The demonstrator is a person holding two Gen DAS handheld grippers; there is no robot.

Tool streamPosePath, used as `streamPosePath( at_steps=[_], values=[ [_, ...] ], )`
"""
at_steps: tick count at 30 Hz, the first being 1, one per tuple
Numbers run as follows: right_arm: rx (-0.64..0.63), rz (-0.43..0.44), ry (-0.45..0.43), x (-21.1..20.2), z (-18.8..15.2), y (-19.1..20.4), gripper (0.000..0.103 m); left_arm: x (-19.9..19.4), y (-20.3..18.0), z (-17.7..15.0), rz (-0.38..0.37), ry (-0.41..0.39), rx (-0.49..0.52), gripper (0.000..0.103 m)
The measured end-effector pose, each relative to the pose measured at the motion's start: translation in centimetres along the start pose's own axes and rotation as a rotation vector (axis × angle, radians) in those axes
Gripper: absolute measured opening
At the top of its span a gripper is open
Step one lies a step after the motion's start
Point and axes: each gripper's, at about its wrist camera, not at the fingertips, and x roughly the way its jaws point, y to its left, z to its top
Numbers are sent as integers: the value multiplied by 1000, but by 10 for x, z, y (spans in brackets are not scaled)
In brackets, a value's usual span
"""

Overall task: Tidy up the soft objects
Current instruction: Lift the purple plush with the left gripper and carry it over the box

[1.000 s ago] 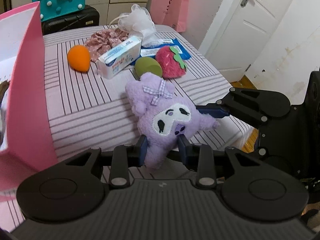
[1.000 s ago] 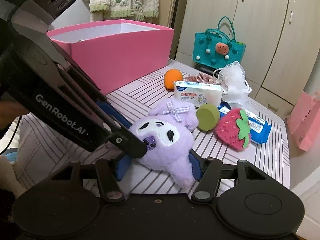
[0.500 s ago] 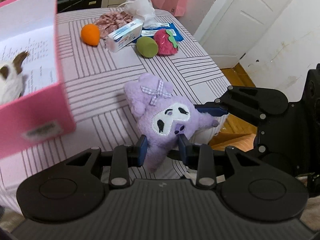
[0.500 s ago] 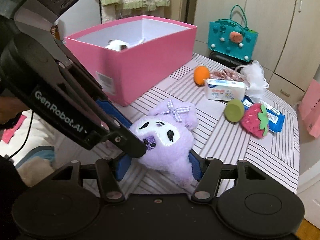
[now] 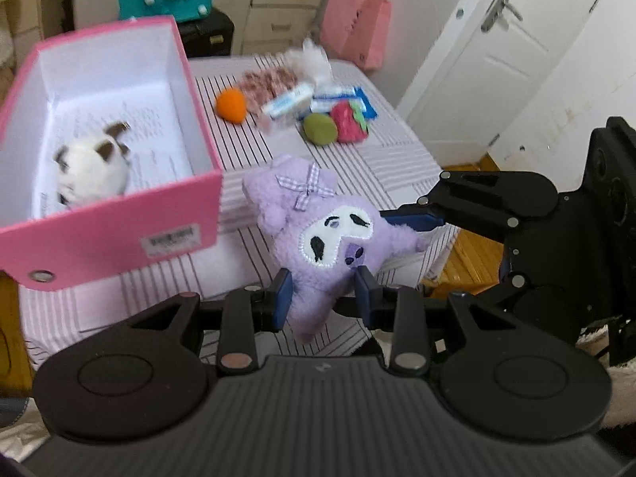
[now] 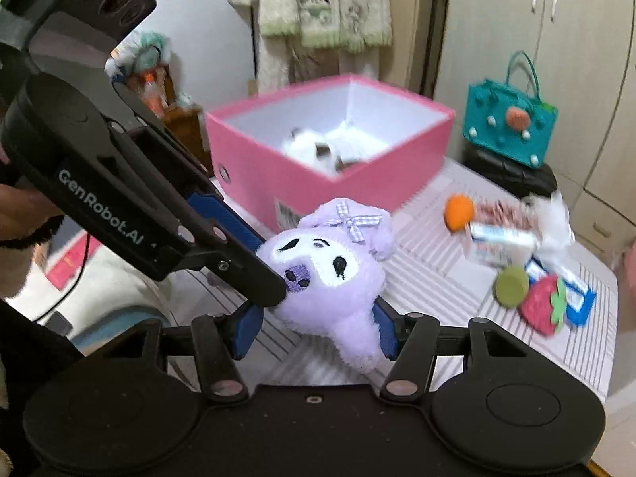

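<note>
Carrying is the job right now, and it wants both hands moving as one. The left gripper (image 5: 322, 292) is clamped on the lower limb of the purple plush (image 5: 318, 234), blue pads sunk into the fur, while the right gripper (image 6: 314, 328) squeezes the body from both flanks. The toy hangs in the air over the table's (image 5: 401, 159) near edge, clear of the cloth, just beside the near corner of the pink box (image 5: 119, 234).

To do this well, I'd say keep both grips at an even height so the plush isn't stretched or twisted, bring it above the box rim before travelling across, and let go only once it hangs over the open floor of the box, next to the white plush (image 5: 89, 171) already lying inside. Letting one hand lead too far could tug the toy out of the other's pads.

Now the feel of things: the purple toy is shaggy fleece, squashy, with a stitched white face patch and a gingham bow; it bulges around the pads. The box is stiff card, glossy pink outside, white within, straight-walled. At the table's far edge sit a smooth orange ball (image 5: 230, 105), a matte green sponge (image 5: 320, 129) and a nubbly red strawberry (image 5: 349, 127), all rounded.
</note>
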Motion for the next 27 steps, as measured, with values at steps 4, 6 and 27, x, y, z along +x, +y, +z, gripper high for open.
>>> streamPosePath(
  at_steps=[4,6,27],
  values=[
    [-46,-12,-52,-11,14,9,63,-21,1,2,33,-56,9,32],
    [-67,-22,-70,-13,22,13,63,-30,3,5,50,-85,8,32],
    [-201,118,-35,123,187,-49,60,-4,177,126,139,-147,-229,32]
  ],
)
